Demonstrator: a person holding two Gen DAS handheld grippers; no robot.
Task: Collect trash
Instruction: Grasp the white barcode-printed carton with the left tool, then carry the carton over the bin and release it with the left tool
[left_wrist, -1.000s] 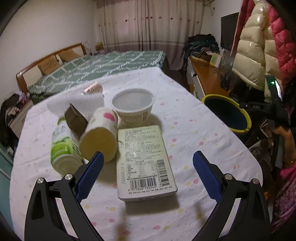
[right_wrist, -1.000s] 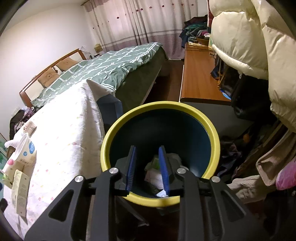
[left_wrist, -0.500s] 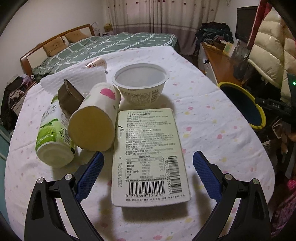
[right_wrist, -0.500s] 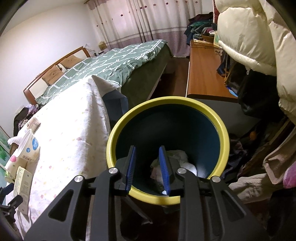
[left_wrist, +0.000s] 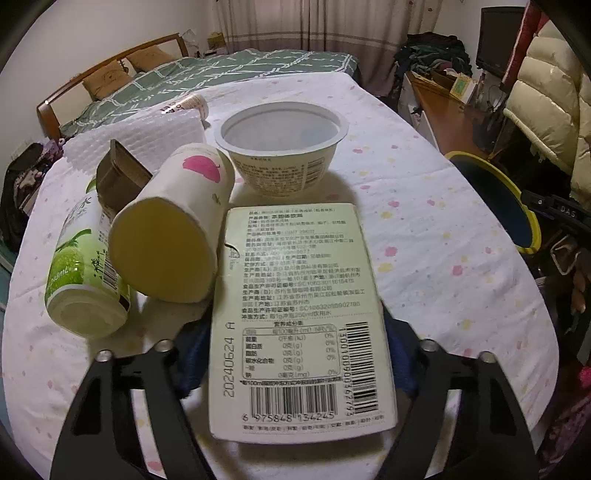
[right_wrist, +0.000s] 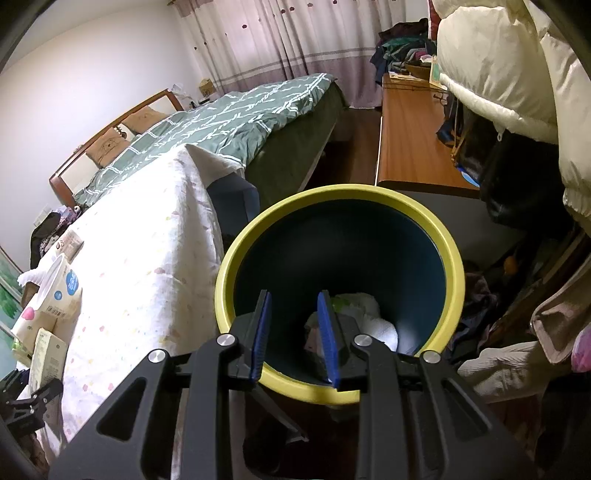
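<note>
A flat pale green box (left_wrist: 295, 317) with a barcode lies on the table. My left gripper (left_wrist: 295, 358) straddles its near end, with the blue pads against its two long sides. Beside it lie a tipped paper cup (left_wrist: 173, 229) and a green bottle (left_wrist: 83, 269); a white plastic bowl (left_wrist: 282, 147) stands behind. My right gripper (right_wrist: 293, 328) is open a little and empty, over the yellow-rimmed dark bin (right_wrist: 340, 195), which holds crumpled white trash (right_wrist: 365, 321). The bin also shows in the left wrist view (left_wrist: 495, 199).
A brown carton flap (left_wrist: 118, 177), a white paper towel (left_wrist: 136, 136) and a small cup (left_wrist: 188, 103) lie further back on the table. A bed (right_wrist: 221, 122), a wooden desk (right_wrist: 413, 140) and a puffy jacket (right_wrist: 491, 59) surround the bin.
My left gripper has moved forward and down over the box and its jaws have narrowed onto its sides. My right gripper has drawn back slightly above the bin and opened a little.
</note>
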